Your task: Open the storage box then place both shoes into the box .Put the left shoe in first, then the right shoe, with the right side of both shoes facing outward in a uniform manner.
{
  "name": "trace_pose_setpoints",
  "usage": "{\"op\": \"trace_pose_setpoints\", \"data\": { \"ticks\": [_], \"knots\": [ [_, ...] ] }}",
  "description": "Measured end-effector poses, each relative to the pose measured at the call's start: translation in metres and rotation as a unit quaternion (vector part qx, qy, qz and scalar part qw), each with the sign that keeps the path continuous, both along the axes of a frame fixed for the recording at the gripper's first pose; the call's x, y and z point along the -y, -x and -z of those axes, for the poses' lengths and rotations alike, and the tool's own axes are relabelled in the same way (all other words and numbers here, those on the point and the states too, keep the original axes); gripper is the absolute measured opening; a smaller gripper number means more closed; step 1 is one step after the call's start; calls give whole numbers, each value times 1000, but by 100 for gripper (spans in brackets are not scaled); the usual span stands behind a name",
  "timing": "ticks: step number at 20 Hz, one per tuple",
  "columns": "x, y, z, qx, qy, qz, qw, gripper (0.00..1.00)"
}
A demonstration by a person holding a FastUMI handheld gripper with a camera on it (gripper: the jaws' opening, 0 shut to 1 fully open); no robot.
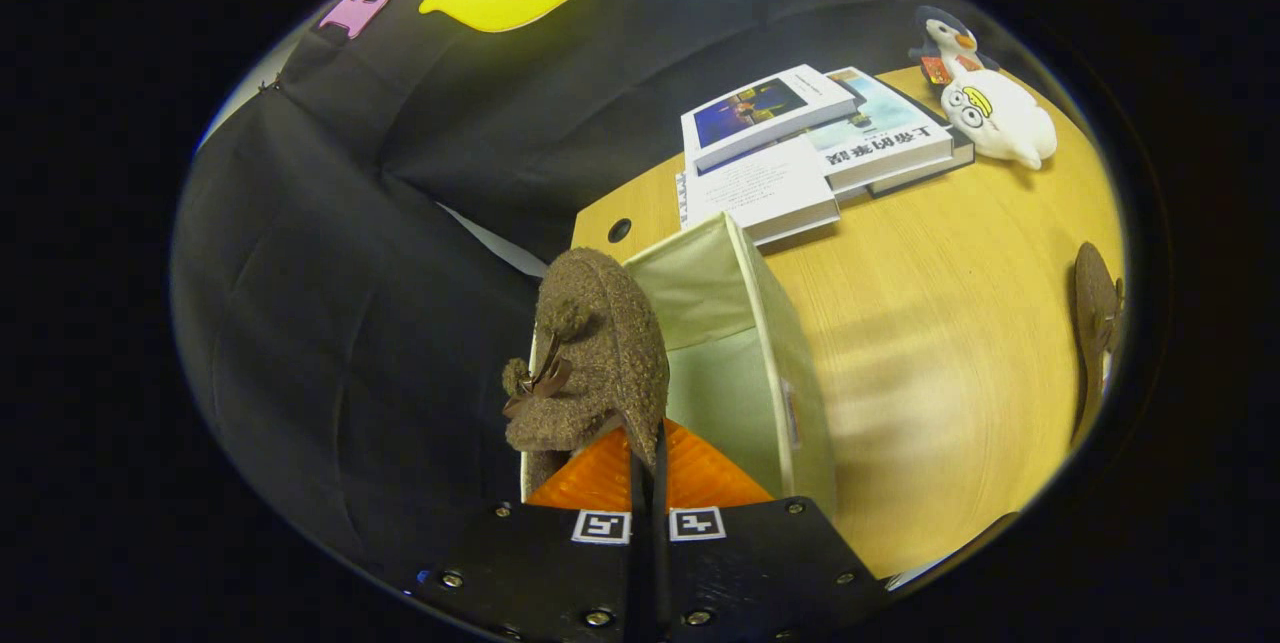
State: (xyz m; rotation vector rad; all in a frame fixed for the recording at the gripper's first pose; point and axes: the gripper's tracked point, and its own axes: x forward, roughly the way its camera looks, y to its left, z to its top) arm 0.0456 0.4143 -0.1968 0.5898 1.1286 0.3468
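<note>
Shoe (600, 353), brown and fuzzy with a small bow, is pinched by the gripper (648, 458), its orange fingers (590, 478) pressed nearly together, over the open cream storage box (775, 363); at one o'clock lie books (800, 148), titles too blurred to read.

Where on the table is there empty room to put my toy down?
The big bare patch of table lies between the open storage box, the books and the second shoe. It is crowded at the far side, by the books and plush toys. The gripper is shut on the brown shoe beside the box.
</note>
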Motion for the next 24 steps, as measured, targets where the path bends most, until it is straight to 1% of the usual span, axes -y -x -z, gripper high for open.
{"op": "trace_pose_setpoints", "data": {
  "ticks": [7, 13, 14, 16, 21, 22, 24],
  "knots": [
    [-28, 12, 39, -32, 31, -1, 999, 0],
    [-41, 23, 57, -51, 47, -19, 997, 1],
    [-44, 24, 56, -53, 41, -25, 997, 2],
    [-51, 26, 52, -50, 23, -36, 998, 12],
    [-56, 26, 22, -16, -20, -52, 998, 93],
    [-54, 25, 19, -7, -17, -58, 998, 97],
    [-45, 24, 8, 14, -8, -71, 997, 97]
  ]
}}
